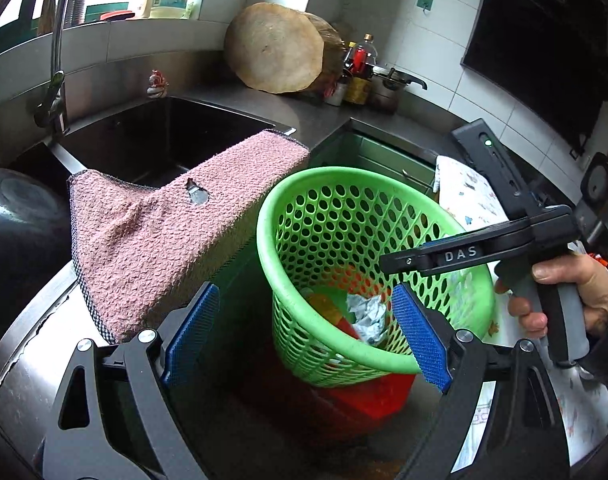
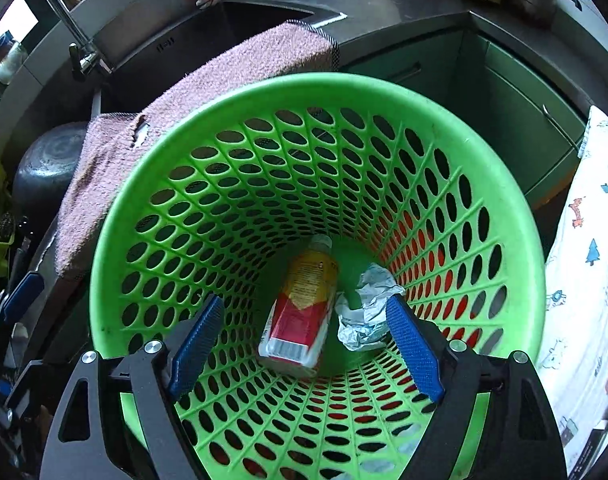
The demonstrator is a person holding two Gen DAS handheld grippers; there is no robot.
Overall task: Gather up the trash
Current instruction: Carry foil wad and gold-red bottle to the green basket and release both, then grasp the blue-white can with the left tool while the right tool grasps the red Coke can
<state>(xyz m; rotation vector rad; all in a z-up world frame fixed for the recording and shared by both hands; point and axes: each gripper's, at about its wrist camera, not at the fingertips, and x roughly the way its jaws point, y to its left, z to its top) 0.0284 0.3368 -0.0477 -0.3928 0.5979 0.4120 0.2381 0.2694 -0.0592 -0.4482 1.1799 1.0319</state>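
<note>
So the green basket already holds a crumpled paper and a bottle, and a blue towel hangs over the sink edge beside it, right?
Nearly. The towel is pink, not blue; the left wrist view shows it draped over the sink edge. The rest holds: the right wrist view shows the green basket holding a crumpled paper and a bottle.

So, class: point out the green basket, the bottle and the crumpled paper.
green basket [image 2: 116,248], right wrist view, left rim.
bottle [image 2: 304,300], right wrist view, label at mid-body.
crumpled paper [image 2: 363,312], right wrist view, centre of the wad.
</note>
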